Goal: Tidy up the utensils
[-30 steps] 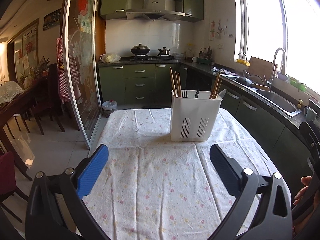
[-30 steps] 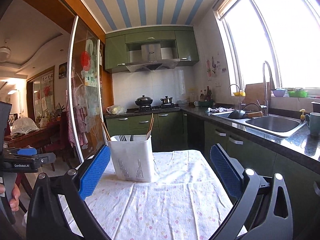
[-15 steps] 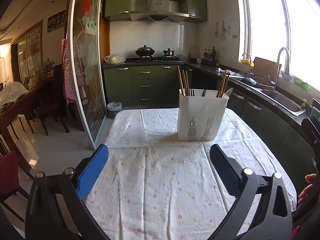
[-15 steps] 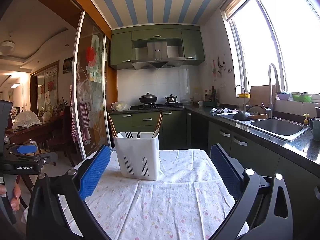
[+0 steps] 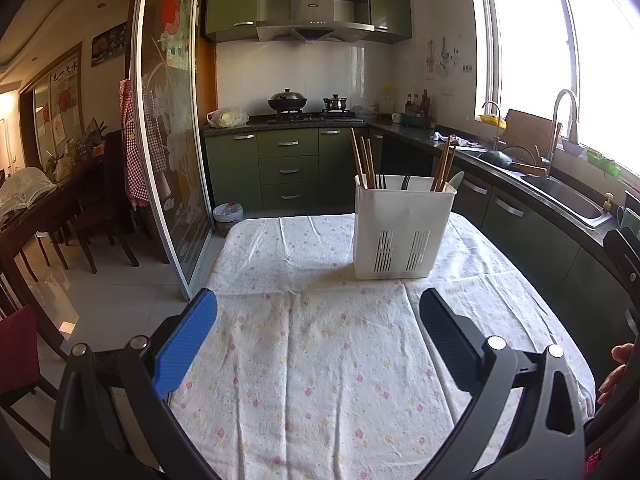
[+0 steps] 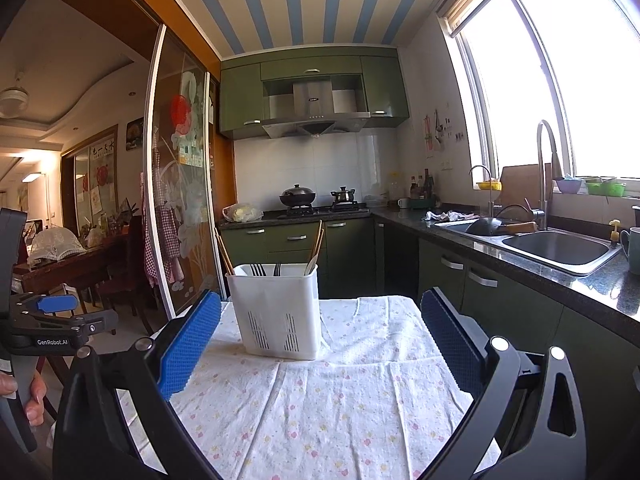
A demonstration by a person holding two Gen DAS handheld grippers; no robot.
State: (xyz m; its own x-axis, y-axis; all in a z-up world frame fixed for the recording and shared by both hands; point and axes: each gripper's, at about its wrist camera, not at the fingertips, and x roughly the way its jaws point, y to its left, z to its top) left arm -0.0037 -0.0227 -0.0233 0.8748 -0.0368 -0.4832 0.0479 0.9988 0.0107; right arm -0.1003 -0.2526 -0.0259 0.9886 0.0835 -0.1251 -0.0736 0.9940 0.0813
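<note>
Both tongs, left tongs and right tongs, gaped wide and empty, and the white utensil caddy stood upright toward the counter's far edge, dead ahead, slightly right of the left, slightly left of the right, neither clearly nearer.

White utensil holder upright on floral tablecloth, right gripper fingers apart, empty

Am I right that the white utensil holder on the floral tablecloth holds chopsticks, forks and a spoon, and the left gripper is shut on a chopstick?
Not quite. The left gripper is open and empty, as the left wrist view shows. The white utensil holder does stand on the floral tablecloth with chopsticks, forks and a spoon.
</note>
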